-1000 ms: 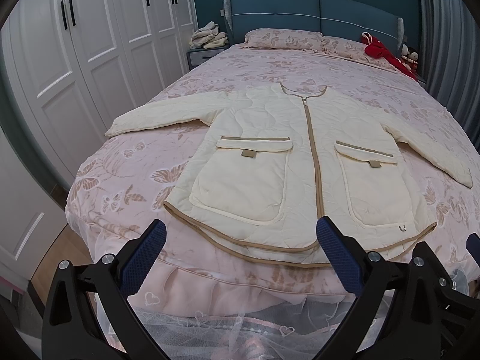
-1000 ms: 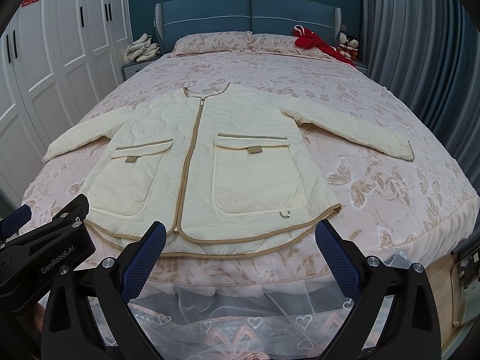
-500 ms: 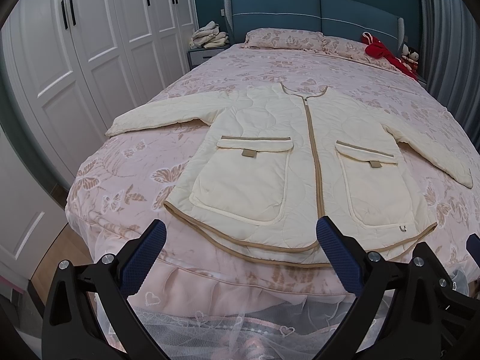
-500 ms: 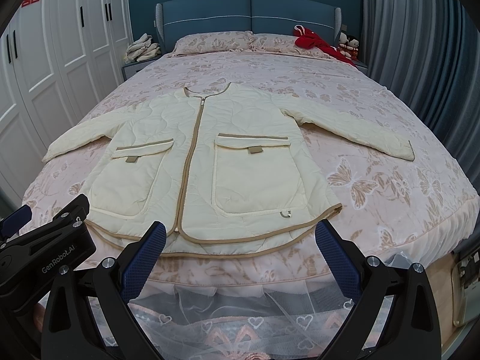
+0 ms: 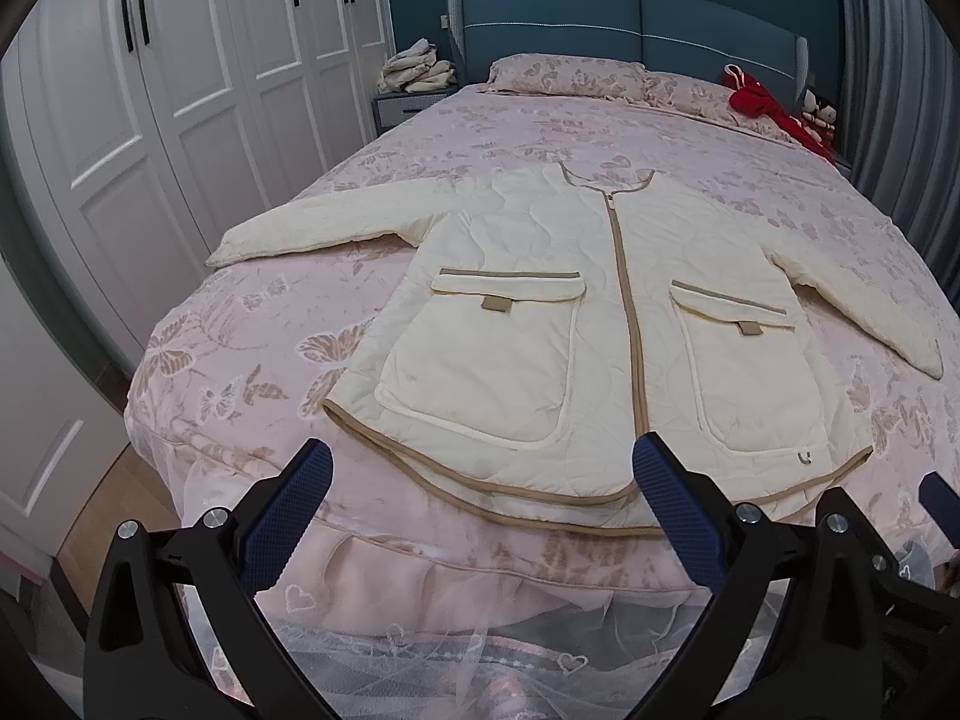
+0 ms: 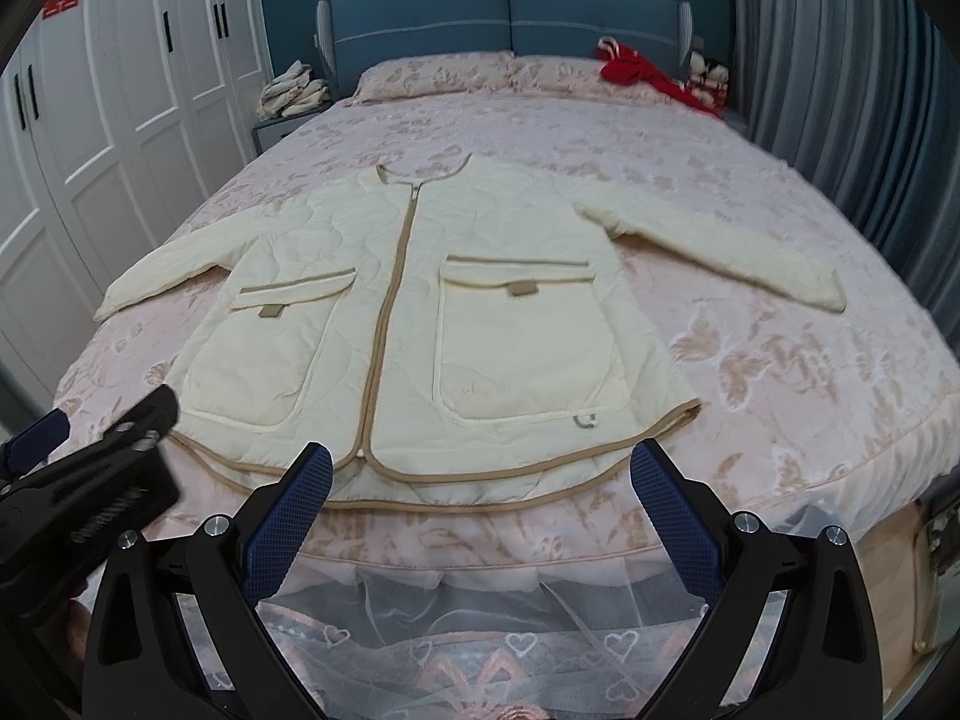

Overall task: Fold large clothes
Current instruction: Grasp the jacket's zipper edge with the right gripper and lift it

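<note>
A cream quilted jacket (image 5: 540,312) with tan trim, a zipped front and two flap pockets lies flat, front up, on the pink floral bed (image 5: 252,324), both sleeves spread out to the sides. It also shows in the right wrist view (image 6: 492,324). My left gripper (image 5: 480,480) is open and empty, just short of the jacket's hem at the foot of the bed. My right gripper (image 6: 480,480) is open and empty, also just before the hem. The left gripper's body (image 6: 90,480) shows at the lower left of the right wrist view.
White wardrobe doors (image 5: 150,120) line the left wall. A nightstand with folded cloths (image 5: 417,69) stands by the blue headboard (image 5: 630,18). A red garment (image 5: 762,105) lies by the pillows. Grey curtains (image 6: 840,90) hang on the right. A lace bed skirt (image 6: 480,630) hangs below the grippers.
The right wrist view has edged slightly closer to the bed, and the left gripper's body has shifted in it. The jacket has not moved.
</note>
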### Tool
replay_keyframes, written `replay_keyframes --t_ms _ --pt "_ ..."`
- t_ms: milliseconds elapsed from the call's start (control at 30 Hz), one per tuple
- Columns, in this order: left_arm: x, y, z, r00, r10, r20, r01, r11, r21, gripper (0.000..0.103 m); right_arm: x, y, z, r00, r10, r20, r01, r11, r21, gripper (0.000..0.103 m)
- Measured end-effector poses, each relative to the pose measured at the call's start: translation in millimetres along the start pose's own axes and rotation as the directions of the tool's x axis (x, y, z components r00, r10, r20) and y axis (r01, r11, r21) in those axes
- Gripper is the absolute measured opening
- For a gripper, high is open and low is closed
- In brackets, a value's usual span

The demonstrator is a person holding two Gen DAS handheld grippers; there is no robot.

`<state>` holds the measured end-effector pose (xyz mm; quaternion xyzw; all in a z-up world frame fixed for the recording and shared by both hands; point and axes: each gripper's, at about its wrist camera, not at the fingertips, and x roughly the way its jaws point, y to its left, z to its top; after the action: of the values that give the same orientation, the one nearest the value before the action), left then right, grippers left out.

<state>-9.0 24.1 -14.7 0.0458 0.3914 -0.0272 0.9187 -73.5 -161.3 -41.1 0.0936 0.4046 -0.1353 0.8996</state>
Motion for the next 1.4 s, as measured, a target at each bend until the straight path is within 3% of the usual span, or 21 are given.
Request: replay_keyframes --t_ms 167,367,500,567,700,833,1000,1067,1167,1233,1267,1300,1367,1400 --pt "21 18 6 1.000 0.012 -0.017 -0.013 1.000 -0.026 0.098 23 -39 6 1.000 -0.009 -0.020 0.011 0.994 0.104 0.098" --pt "64 30 31 0.998 0.026 -0.063 -0.031 0.997 -0.067 0.098 60 -140 42 0.997 -0.073 -0.034 0.079 0.951 0.298 0.098" --pt "92 29 47 0.994 0.058 -0.092 -0.065 0.996 -0.069 0.098 99 -228 65 0.994 -0.090 -0.060 0.108 0.874 0.474 0.098" --pt "104 30 53 0.992 0.063 -0.106 -0.072 0.994 -0.085 0.098 119 -273 74 0.990 -0.118 -0.077 0.141 0.814 0.563 0.098" --pt "133 32 66 0.989 0.053 -0.141 -0.071 0.989 -0.130 0.098 154 -345 93 0.980 -0.182 -0.079 0.189 0.737 0.649 0.098" --pt "155 33 75 0.985 0.054 -0.167 -0.083 0.982 -0.172 0.098 182 -392 107 0.970 -0.230 -0.084 0.224 0.693 0.686 0.098" --pt "175 26 84 0.982 0.054 -0.182 -0.088 0.979 -0.186 0.098 211 -443 114 0.966 -0.240 -0.097 0.227 0.607 0.762 0.098" --pt "181 24 87 0.982 0.049 -0.181 -0.083 0.979 -0.187 0.098 220 -453 114 0.965 -0.239 -0.109 0.235 0.598 0.767 0.096" --pt "189 18 87 0.981 0.043 -0.191 -0.078 0.981 -0.177 0.098 237 -461 115 0.963 -0.230 -0.144 0.256 0.593 0.764 0.078" --pt "193 16 87 0.980 0.040 -0.197 -0.075 0.982 -0.173 0.098 238 -460 117 0.956 -0.257 -0.140 0.271 0.597 0.755 0.059" --pt "195 14 86 0.979 0.038 -0.199 -0.073 0.983 -0.171 0.098 239 -459 121 0.960 -0.251 -0.124 0.256 0.611 0.749 0.035" --pt "196 13 85 0.979 0.032 -0.202 -0.068 0.983 -0.170 0.098 241 -458 127 0.963 -0.241 -0.121 0.249 0.618 0.746 0.021" --pt "199 14 85 0.979 0.029 -0.204 -0.064 0.984 -0.169 0.098 236 -450 141 0.961 -0.259 -0.093 0.242 0.635 0.734 0.012" --pt "200 15 86 0.979 0.027 -0.204 -0.063 0.983 -0.170 0.098 230 -443 154 0.965 -0.258 -0.052 0.215 0.661 0.719 0.008"
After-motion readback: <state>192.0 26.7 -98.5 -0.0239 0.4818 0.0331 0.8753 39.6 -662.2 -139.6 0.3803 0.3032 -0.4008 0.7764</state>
